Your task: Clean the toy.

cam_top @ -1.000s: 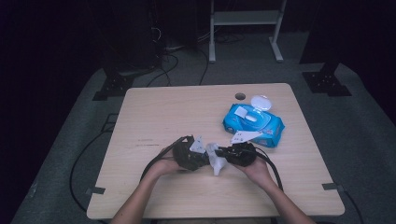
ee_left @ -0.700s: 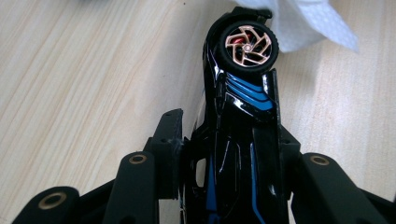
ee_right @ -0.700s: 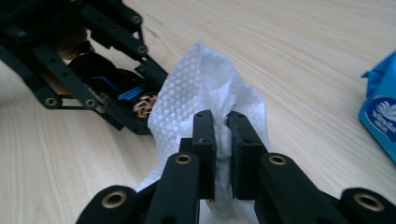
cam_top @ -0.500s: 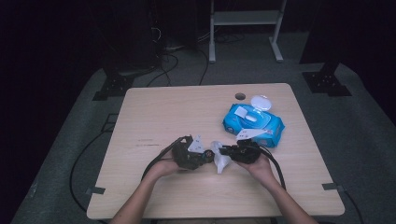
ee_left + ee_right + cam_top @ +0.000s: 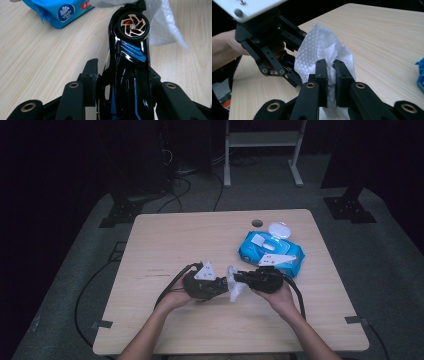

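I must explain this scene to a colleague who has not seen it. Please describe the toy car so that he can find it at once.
On the wooden table, look near the front edge, where two hands meet. The left gripper is shut on the toy car, beside a white wipe. Unlike the blue wipes pack behind, it is glossy black with blue stripes and a copper-coloured wheel.

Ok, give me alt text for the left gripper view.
A black and blue toy car is clamped between the left tongs, its copper-spoked wheel facing up. A white wipe drapes over its far end, with a blue wipes pack behind.
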